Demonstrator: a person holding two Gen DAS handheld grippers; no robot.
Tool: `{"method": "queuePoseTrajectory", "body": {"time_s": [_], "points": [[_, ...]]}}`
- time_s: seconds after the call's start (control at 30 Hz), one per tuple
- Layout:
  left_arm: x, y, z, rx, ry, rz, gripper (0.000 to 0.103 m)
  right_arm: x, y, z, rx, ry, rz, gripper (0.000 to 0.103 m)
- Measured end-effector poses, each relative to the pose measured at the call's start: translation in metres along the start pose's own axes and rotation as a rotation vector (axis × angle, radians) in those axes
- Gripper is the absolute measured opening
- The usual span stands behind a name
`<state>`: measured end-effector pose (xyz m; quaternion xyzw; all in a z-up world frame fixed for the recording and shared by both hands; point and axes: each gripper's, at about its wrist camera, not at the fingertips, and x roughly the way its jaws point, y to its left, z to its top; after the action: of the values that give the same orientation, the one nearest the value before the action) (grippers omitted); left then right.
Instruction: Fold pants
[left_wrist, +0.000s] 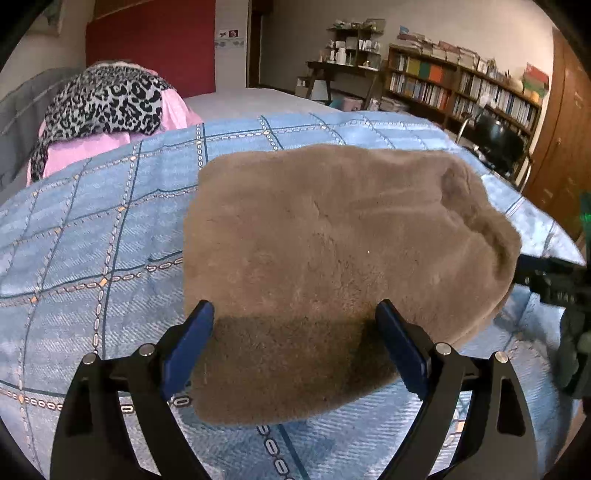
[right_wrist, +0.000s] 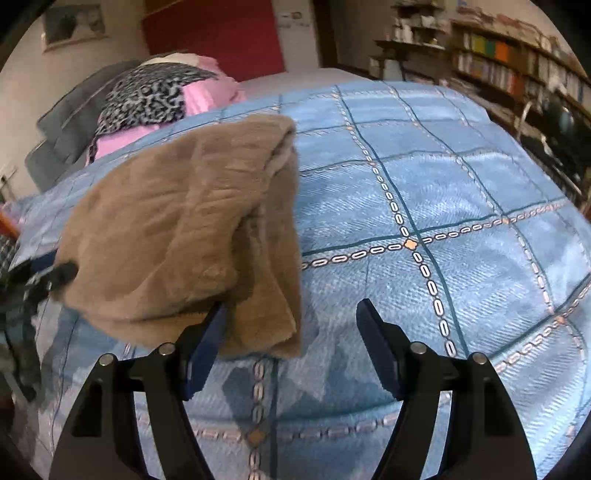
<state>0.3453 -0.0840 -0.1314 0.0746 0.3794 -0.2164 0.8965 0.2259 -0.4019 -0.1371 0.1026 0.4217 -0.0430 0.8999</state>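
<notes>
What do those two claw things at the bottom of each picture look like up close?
Both match. The left gripper and the right gripper each have two black, angular arms with cut-out slots and round silver pins at the joints. The arms end in flat, dark blue fingers. No cables, markings or sleeves show.

left tool (left_wrist: 295, 317) agape, right tool (right_wrist: 291, 314) agape

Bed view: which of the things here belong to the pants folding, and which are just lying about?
Belongs to the job:
brown fleece pants, folded on the blue checked bedspread
left gripper, jaws open
right gripper, jaws open

Just lying about:
leopard-print cloth
pink cloth
grey pillow
bookshelf
</notes>
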Motion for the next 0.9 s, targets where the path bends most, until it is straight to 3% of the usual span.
{"method": "queuePoseTrajectory", "body": {"time_s": [0.23,0.47,0.6,0.7,0.9], "points": [[-0.002,-0.023,-0.008,0.058,-0.013,0.107,0.093,0.01,-0.005,-0.003,0.059,0.032,-0.013,0.072],[-0.012,-0.026,-0.01,0.065,-0.014,0.128,0.093,-0.046,-0.006,-0.005,0.12,-0.097,0.032,0.072],[-0.013,-0.028,-0.011,0.071,-0.012,0.139,0.093,-0.057,0.006,0.005,0.117,-0.148,0.087,0.073],[-0.013,-0.029,-0.01,0.073,-0.008,0.144,0.093,-0.046,0.017,0.012,0.095,-0.129,0.096,0.073],[-0.013,-0.03,-0.01,0.087,-0.004,0.146,0.094,-0.018,0.015,0.008,0.089,-0.044,-0.001,0.073]]}}
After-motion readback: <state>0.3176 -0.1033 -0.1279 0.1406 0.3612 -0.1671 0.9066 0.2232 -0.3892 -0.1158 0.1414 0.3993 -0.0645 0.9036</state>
